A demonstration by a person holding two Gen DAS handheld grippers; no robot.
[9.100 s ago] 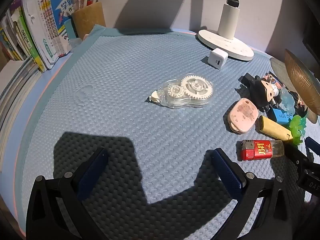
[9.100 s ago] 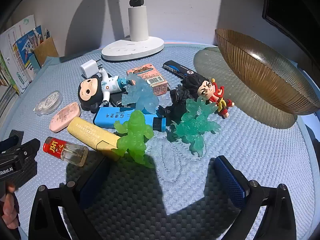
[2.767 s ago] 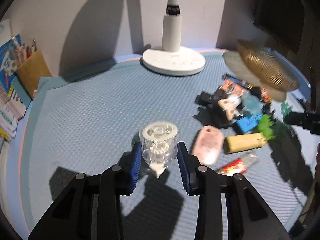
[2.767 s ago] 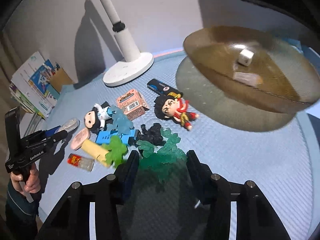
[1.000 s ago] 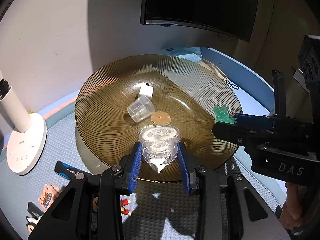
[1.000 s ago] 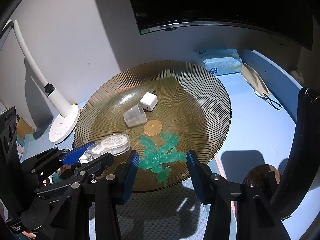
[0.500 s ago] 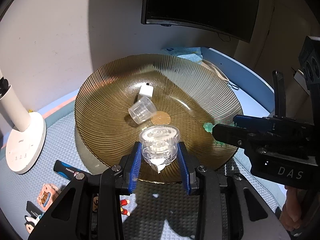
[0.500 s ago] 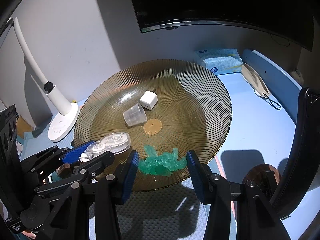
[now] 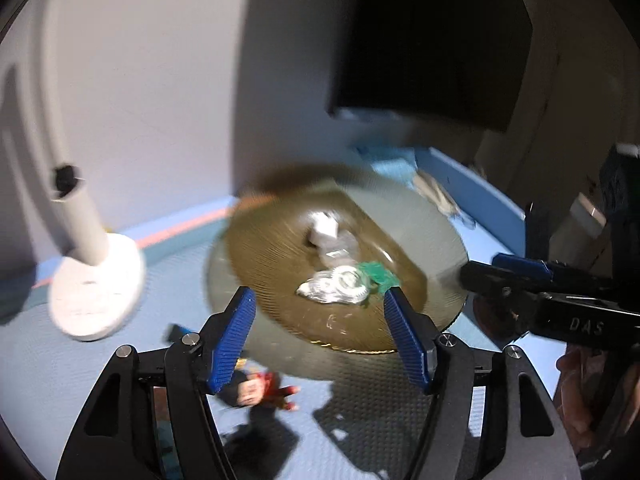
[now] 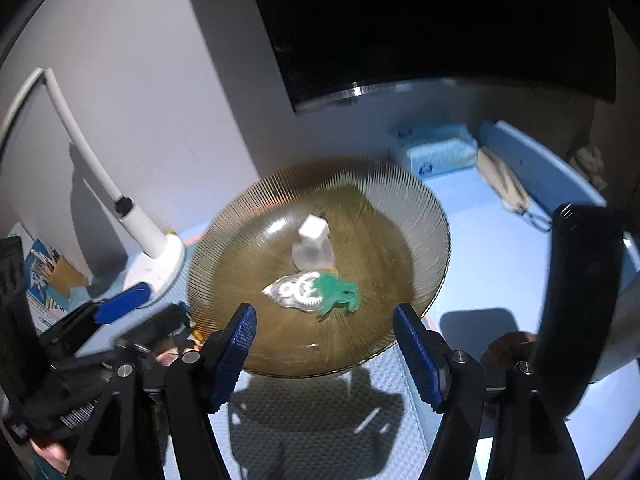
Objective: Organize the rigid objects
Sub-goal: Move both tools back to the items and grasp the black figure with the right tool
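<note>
A ribbed amber glass bowl (image 9: 436,248) (image 10: 248,220) stands on the blue mat. In it lie a clear correction-tape dispenser (image 9: 334,290) (image 10: 294,292), a green toy figure (image 9: 378,274) (image 10: 338,292) touching it, a clear small cup (image 10: 314,254) and a white charger cube (image 9: 322,228) (image 10: 314,226). My left gripper (image 9: 320,330) hovers above the bowl's near rim, its jaws opening with nothing between them. My right gripper (image 10: 322,346) hangs over the near rim too, its jaws opening and empty. Both views are blurred.
A white desk lamp (image 9: 94,276) (image 10: 154,248) stands left of the bowl. A dark monitor (image 10: 420,28) hangs behind. A tissue pack (image 10: 436,152) lies at the back right. A toy figure (image 9: 260,390) lies on the mat below my left gripper. Books (image 10: 44,280) stand far left.
Both grippers have opened and let go: the tape dispenser and the green figure now lie in the bowl. Both grippers have pulled up and back from it.
</note>
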